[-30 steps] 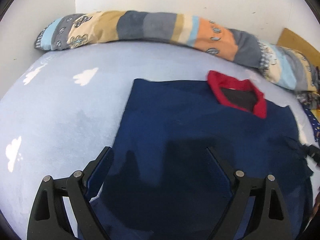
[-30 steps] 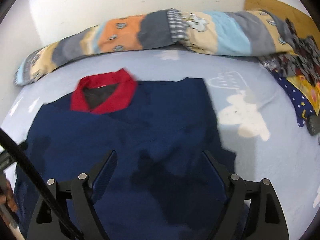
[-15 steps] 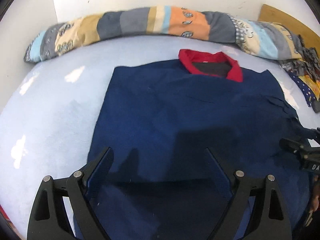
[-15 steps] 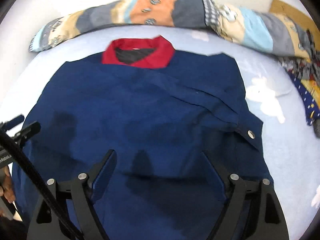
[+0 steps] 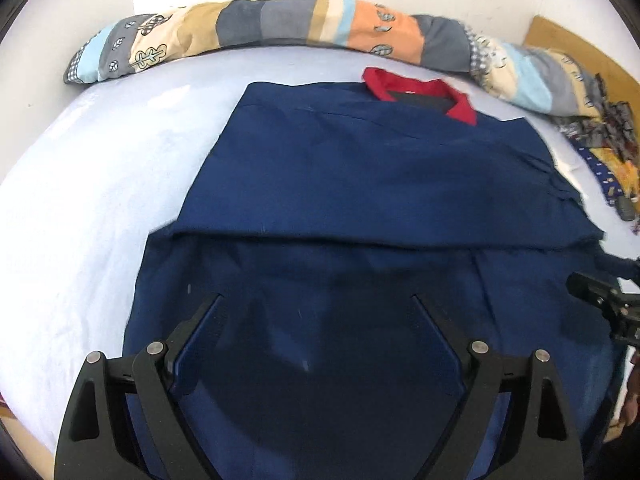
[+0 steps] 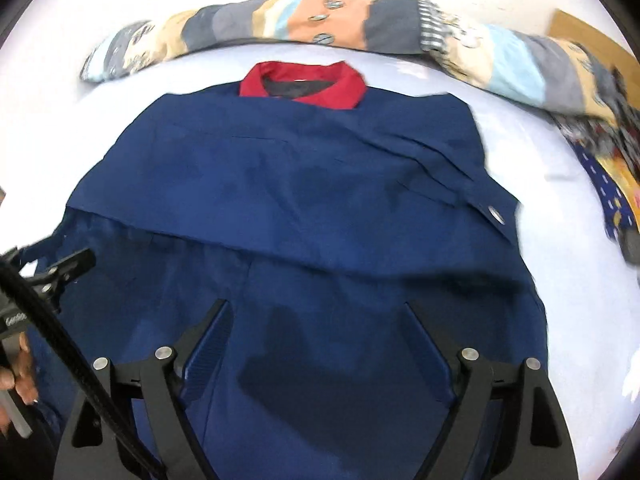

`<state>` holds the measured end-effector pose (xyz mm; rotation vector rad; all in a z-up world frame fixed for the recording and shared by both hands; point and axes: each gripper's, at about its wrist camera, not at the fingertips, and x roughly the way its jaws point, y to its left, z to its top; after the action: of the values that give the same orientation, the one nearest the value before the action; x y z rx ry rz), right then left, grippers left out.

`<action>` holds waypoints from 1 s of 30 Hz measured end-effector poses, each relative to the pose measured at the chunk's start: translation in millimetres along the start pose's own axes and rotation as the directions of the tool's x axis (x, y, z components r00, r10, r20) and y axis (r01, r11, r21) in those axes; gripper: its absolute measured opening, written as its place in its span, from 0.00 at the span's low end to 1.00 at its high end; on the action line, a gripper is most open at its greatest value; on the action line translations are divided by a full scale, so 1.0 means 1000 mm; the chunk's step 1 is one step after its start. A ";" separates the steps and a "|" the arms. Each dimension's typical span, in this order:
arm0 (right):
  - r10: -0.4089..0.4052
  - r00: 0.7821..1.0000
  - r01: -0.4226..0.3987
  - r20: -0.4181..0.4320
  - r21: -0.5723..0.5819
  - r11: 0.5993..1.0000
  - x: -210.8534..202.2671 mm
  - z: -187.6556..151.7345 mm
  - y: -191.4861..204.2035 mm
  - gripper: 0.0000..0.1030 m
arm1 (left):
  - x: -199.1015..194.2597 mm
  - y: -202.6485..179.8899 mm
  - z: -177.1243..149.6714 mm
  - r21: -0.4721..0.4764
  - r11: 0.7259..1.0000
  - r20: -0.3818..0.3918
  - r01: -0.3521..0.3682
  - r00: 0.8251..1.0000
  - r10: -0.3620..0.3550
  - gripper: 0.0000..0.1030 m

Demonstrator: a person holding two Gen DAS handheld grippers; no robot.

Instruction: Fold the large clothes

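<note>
A large navy blue garment with a red collar lies flat on the pale blue bed; it also shows in the right wrist view, collar at the far end. A folded layer's edge runs across its middle. My left gripper is open and empty above the garment's near part. My right gripper is open and empty above the same near part. Each gripper shows at the edge of the other's view: the right one and the left one.
A long patchwork bolster lies along the far wall. A heap of patterned clothes sits at the right. The pale bed sheet is bare to the left of the garment. A wooden board leans at the far right.
Both grippers have pulled back toward the near edge, so more of the garment shows. A folded edge now lies across its middle. Both stay open.
</note>
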<state>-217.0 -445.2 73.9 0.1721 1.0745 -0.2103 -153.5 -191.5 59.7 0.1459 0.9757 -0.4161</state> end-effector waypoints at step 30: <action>0.119 0.988 -0.046 -0.102 0.540 0.840 -0.093 -0.192 -0.117 0.86 | -0.068 0.164 -0.133 -0.371 0.928 -0.238 -0.016 0.968 -0.078 0.88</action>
<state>-452.7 -503.8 61.9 0.7489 1.1162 -0.4263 -223.1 16.8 30.9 -0.1657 1.2893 -0.2375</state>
